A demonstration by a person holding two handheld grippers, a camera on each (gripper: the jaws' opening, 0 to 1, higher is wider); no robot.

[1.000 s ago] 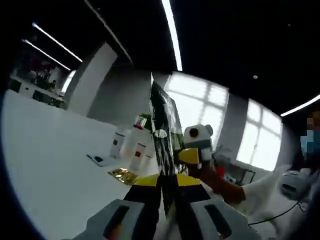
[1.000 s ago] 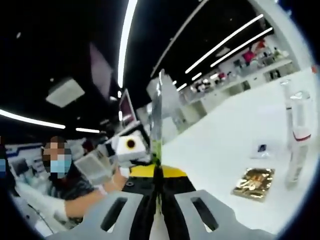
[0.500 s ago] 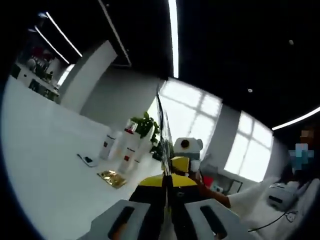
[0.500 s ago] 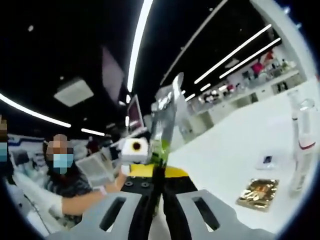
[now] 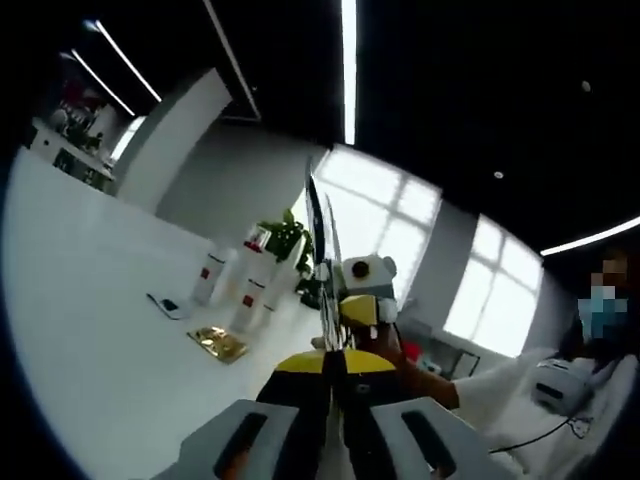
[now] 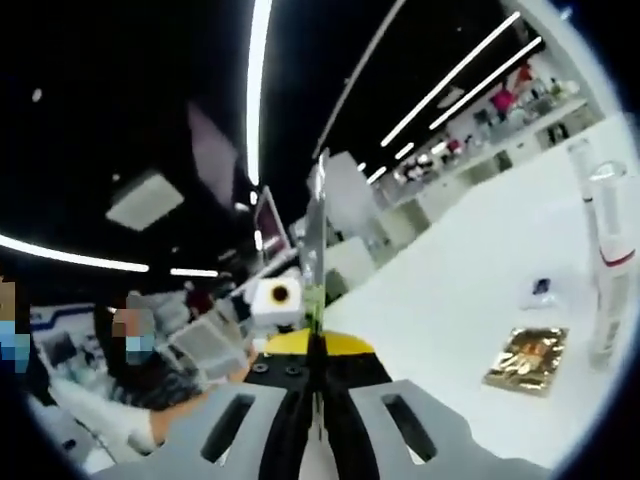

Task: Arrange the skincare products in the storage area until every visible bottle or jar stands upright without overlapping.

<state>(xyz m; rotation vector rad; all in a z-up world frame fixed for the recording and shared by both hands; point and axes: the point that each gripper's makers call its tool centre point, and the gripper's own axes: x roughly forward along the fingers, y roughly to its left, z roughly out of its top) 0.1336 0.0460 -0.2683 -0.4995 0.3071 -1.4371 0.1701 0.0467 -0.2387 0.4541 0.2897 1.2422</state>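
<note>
Both grippers, left and right, have fingers pinched closed on one thin foil sachet held above the tabletop, light, floppy, slippery, best gripped by its edges

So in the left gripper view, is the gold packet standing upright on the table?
No, the gold packet lies flat on the white table, in front of the upright white bottles.

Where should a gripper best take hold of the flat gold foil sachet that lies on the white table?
Probably at one short edge of the flat gold foil sachet. It lies flat on the white table, so the body offers nothing to pinch. Come in low from its open side, away from the white bottles standing beside it, and slide one jaw under the edge.
</note>
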